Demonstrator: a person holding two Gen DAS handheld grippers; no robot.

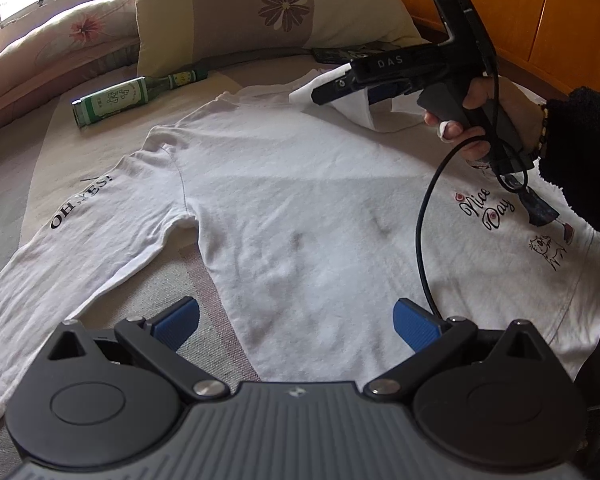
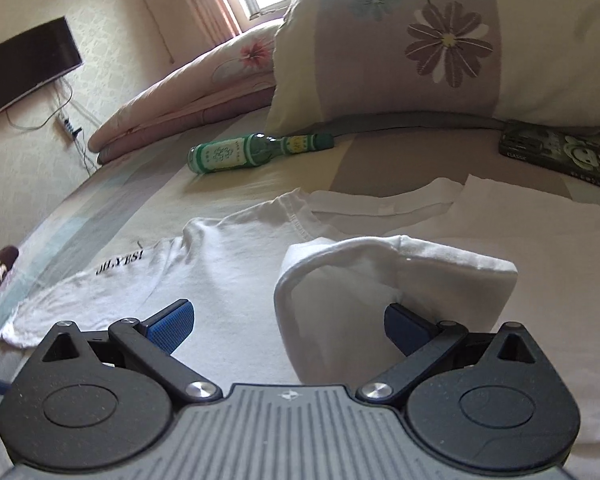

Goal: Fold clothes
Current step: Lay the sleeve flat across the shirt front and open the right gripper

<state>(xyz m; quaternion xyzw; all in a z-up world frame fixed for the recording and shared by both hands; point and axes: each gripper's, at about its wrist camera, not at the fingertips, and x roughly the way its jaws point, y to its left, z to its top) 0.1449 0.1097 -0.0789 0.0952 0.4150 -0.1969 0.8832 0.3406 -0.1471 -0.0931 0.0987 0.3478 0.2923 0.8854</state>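
Note:
A white long-sleeved shirt (image 1: 300, 200) (image 2: 228, 264) lies spread flat on the bed. Its outstretched sleeve (image 1: 80, 204) (image 2: 120, 266) is printed "OH, YES!", and "Nice Day" drawings sit near the hem. My left gripper (image 1: 296, 320) hovers open over the lower body of the shirt, touching nothing. A hand holds my right gripper (image 1: 320, 94) (image 2: 290, 320) near the collar. It is open, and the other sleeve (image 1: 356, 108) (image 2: 380, 276) is folded over the shirt and draped on its right finger (image 2: 408, 326).
A green glass bottle (image 1: 128, 96) (image 2: 256, 150) lies beyond the collar. A flowered pillow (image 1: 260, 8) (image 2: 440, 40) and a pink quilt (image 2: 180, 92) line the far side. A dark box (image 2: 560, 152) sits at the right. A black cable (image 1: 424, 220) hangs over the shirt.

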